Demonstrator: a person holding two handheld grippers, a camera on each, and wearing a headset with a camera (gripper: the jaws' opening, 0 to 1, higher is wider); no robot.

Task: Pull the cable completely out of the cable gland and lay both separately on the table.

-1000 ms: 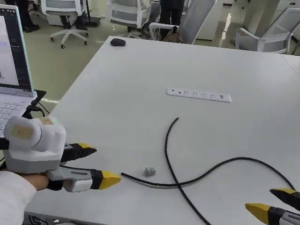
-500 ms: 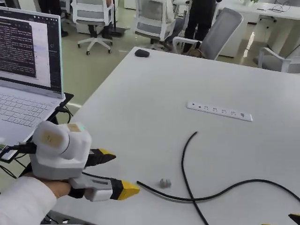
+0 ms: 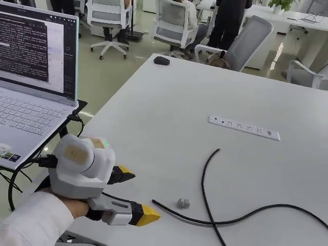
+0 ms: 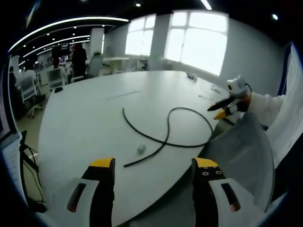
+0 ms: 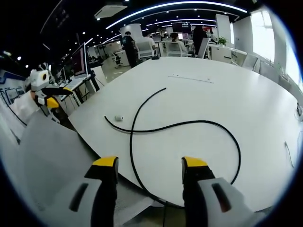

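Cable gland and cable lie apart on the white counter, and both tongs are empty.

Well left of the cable gland, an open laptop stands off the counter's edge. Nearer the gland, the left tongs are spread wide with nothing between their yellow tips, which point toward the gland. The small grey gland sits near the counter's front edge, just beside the black cable's near end and not threaded on it. Right of the gland the cable loops and crosses itself. Beyond the gland, to the right, lies a white power strip. Well right of the gland, the right tongs gape wide, gripping nothing, off the counter's edge.
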